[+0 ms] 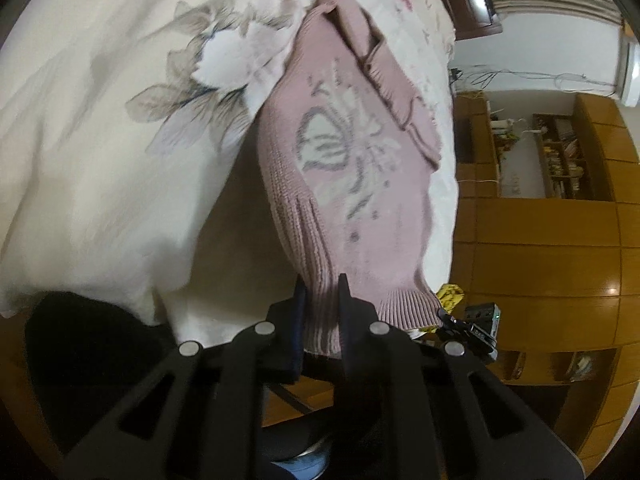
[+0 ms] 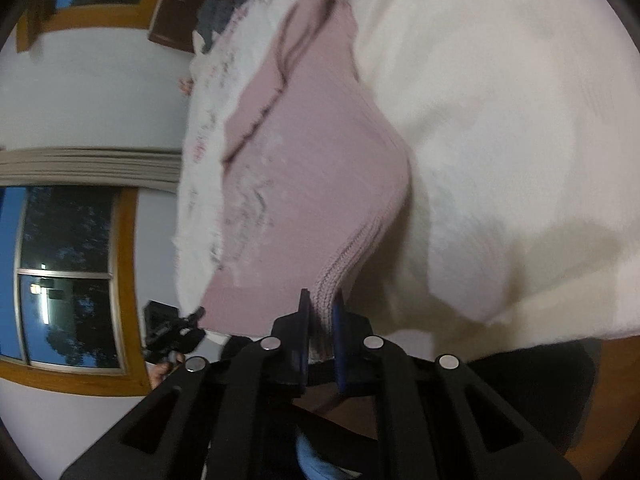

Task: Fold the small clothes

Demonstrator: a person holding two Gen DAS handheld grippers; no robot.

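Left wrist view: the left gripper [image 1: 322, 292] is closed tight on the ribbed bottom edge of the pink sweater [image 1: 348, 152]. The sweater lies stretched out on the bed [image 1: 100, 120], with a butterfly picture facing up. One sleeve [image 1: 384, 64] is already laid over the body. At the other bottom corner the right gripper [image 1: 460, 322] can just be seen.

Right wrist view: the right gripper [image 2: 320, 306] is pinched shut on the bottom edge of the sweater [image 2: 312, 152] too. The near end is lifted a little off the bed [image 2: 500, 120].

I think the sides are folded in. What seems left is to bring the bottom up to the top, then lay the sweater flat.
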